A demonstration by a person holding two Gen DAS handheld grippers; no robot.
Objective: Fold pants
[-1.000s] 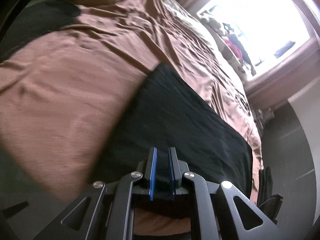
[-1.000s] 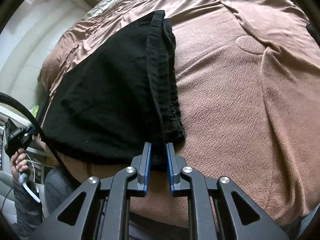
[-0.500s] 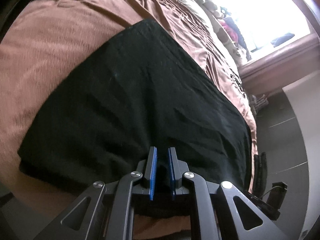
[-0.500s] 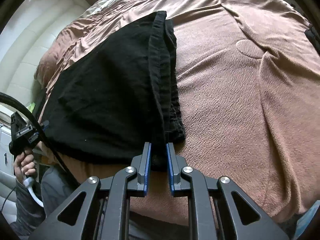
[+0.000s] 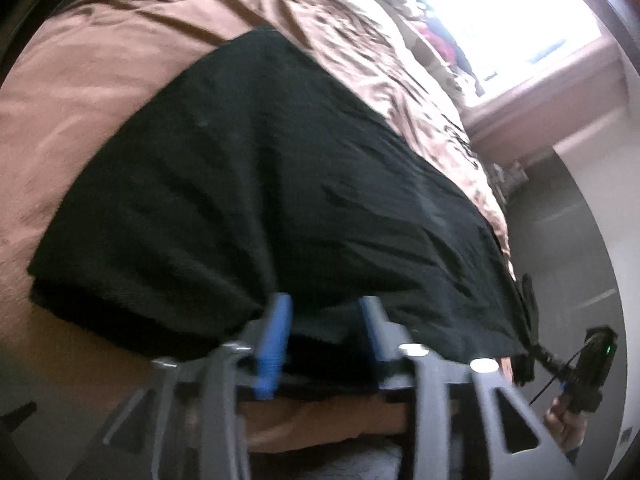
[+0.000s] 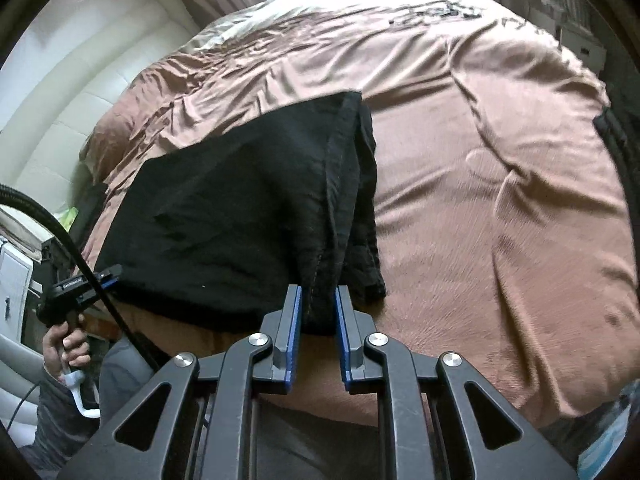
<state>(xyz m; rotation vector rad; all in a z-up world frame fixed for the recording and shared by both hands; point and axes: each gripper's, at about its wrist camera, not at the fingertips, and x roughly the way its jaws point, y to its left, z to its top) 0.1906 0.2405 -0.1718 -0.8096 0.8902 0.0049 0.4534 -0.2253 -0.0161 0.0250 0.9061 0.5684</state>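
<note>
- The black pants (image 6: 240,216) lie folded flat on the near part of a bed, on a brown blanket (image 6: 480,184), with the near edge of the cloth close to the bed's edge.
- In the right wrist view the stacked hems and waistband run as a thick ridge up the right side of the fold, and the top layer rises in a tent toward the claw.
- The right gripper (image 6: 317,304) is nearly closed and pinches that lifted layer at the near right corner; the cloth fills the narrow gap between the blue pads.
- The left gripper (image 5: 324,316) stands at the near left edge with its jaws opening; the edge of the cloth lies between them, but the pads no longer seem to press on it, though blur makes this hard to be sure of.
- Risk, as I judge it: with one side let go and the other lifted, the top layer could drag sideways and skew the fold, or the stacked edges could slide apart.
- Another risk: the released edge lies near the bed's rim and could slump over it.
- Dark writing shows on the far part of the blanket, too small to read; no brand is legible.
</note>
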